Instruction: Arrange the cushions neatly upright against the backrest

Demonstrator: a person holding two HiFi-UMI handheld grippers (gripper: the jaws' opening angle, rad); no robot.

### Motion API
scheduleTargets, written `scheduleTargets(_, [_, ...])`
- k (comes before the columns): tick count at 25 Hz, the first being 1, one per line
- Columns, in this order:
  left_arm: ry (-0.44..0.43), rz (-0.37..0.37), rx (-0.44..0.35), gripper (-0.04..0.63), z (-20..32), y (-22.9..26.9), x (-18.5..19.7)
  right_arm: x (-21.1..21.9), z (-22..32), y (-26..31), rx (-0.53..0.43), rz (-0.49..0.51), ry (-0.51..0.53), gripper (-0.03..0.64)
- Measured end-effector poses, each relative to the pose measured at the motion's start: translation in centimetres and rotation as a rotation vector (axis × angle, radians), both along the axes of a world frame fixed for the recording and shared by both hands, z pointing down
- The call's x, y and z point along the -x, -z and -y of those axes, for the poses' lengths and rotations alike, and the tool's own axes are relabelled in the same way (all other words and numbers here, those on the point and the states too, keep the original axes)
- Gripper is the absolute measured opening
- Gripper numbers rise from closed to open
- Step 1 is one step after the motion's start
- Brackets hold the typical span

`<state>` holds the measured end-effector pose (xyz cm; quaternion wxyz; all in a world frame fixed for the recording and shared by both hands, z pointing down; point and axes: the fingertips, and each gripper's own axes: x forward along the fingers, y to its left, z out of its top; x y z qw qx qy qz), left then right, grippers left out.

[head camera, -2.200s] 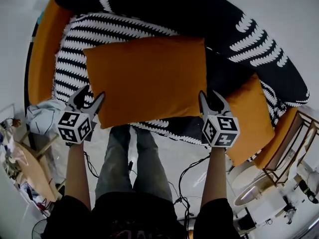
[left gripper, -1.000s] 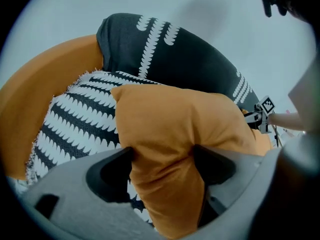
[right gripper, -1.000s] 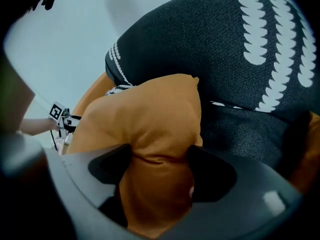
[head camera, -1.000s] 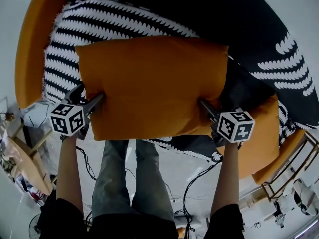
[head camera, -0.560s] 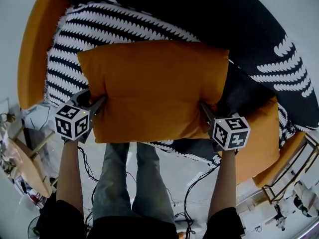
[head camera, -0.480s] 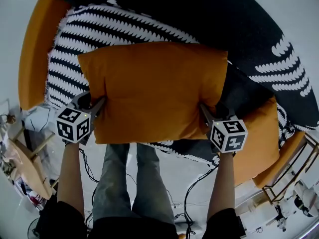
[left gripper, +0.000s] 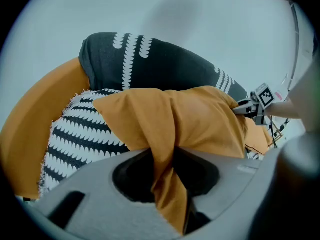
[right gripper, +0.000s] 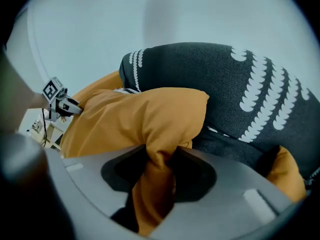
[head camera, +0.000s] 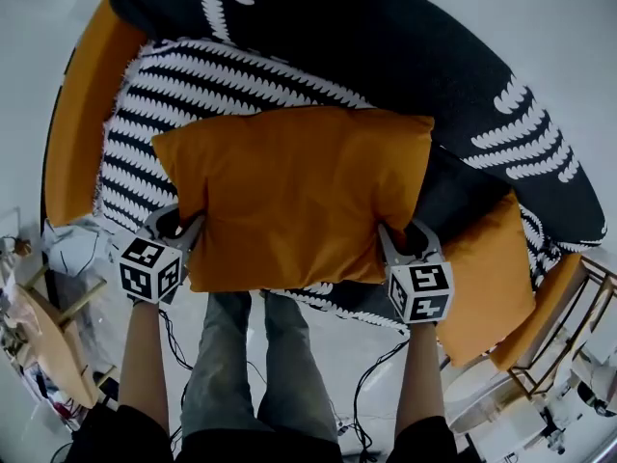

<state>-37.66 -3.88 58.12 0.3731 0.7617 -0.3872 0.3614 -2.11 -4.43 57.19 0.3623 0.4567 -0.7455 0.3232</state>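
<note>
Your left gripper (head camera: 181,223) and right gripper (head camera: 400,231), jaws just closing, each clench a near corner of the large orange fabric cushion (head camera: 294,196). It hangs crosswise between them; the black patterned backrest (head camera: 386,46) lies directly beyond.

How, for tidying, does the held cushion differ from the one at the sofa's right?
The left gripper and right gripper, jaws just closing, pinch the held cushion; the other cushion lies untouched on the sofa. The held cushion shows nearly whole, the other cushion partly. Both orange.
</note>
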Motion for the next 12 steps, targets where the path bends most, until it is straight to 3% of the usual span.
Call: scheduleTargets(12, [0.007, 0.024, -0.167, 0.1, 4.1, 7.7, 4.0, 4.0, 3.1, 6.9, -0.138, -0.007, -0.024, 0.17])
